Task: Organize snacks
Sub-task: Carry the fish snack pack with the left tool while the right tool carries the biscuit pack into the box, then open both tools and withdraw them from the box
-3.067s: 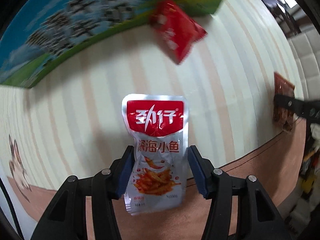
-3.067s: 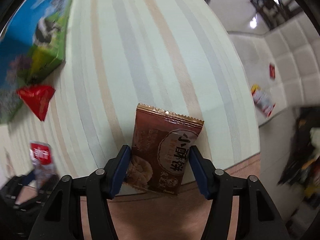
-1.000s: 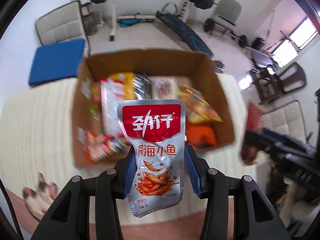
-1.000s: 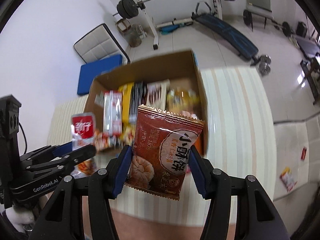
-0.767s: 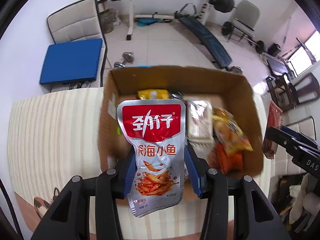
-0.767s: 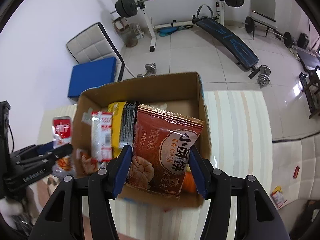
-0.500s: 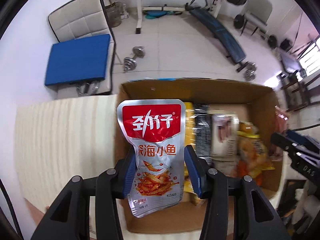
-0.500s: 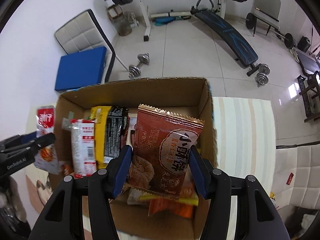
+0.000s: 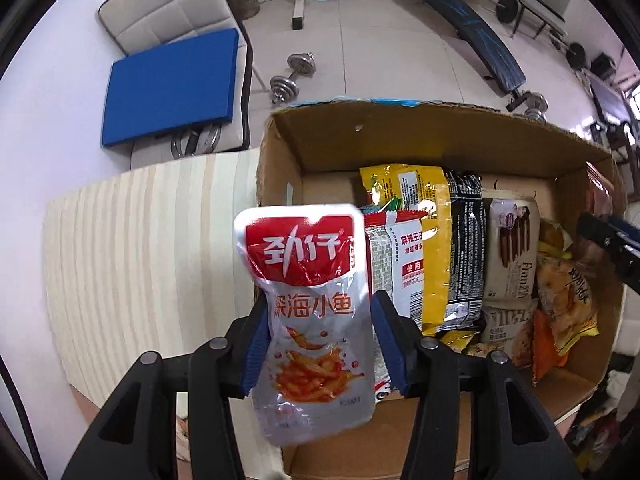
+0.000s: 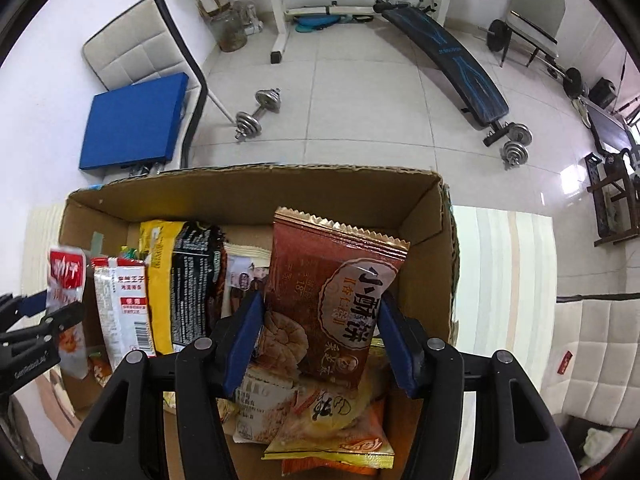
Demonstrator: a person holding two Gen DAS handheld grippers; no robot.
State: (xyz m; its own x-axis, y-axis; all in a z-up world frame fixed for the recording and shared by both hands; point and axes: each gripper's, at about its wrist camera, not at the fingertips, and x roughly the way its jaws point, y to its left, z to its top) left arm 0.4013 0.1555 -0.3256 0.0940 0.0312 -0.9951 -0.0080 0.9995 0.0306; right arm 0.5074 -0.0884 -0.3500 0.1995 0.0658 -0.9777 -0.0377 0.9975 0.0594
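Observation:
My left gripper (image 9: pixel 316 340) is shut on a silver and red fish snack pouch (image 9: pixel 312 304), held upright over the left end of an open cardboard box (image 9: pixel 400 128). My right gripper (image 10: pixel 320 332) is shut on a brown biscuit packet (image 10: pixel 332 292), held above the right half of the same box (image 10: pixel 248 192). The box holds several snack packs standing in a row: white-red, yellow, black and cream ones (image 9: pixel 436 248). The pouch and left gripper also show at the left edge of the right wrist view (image 10: pixel 64 280). The right gripper's tip shows at the right edge of the left wrist view (image 9: pixel 608 236).
The box sits on a cream striped table (image 9: pixel 140 248). Orange and yellow packs (image 10: pixel 332 428) lie in the box's right end. Beyond the table are a chair with a blue cushion (image 9: pixel 172 84), dumbbells (image 10: pixel 256 116) and a weight bench (image 10: pixel 448 60).
Both grippers lifted their snacks from the table and carried them to the box. In the last second both moved closer over it, the left to its left end, the right lower into it.

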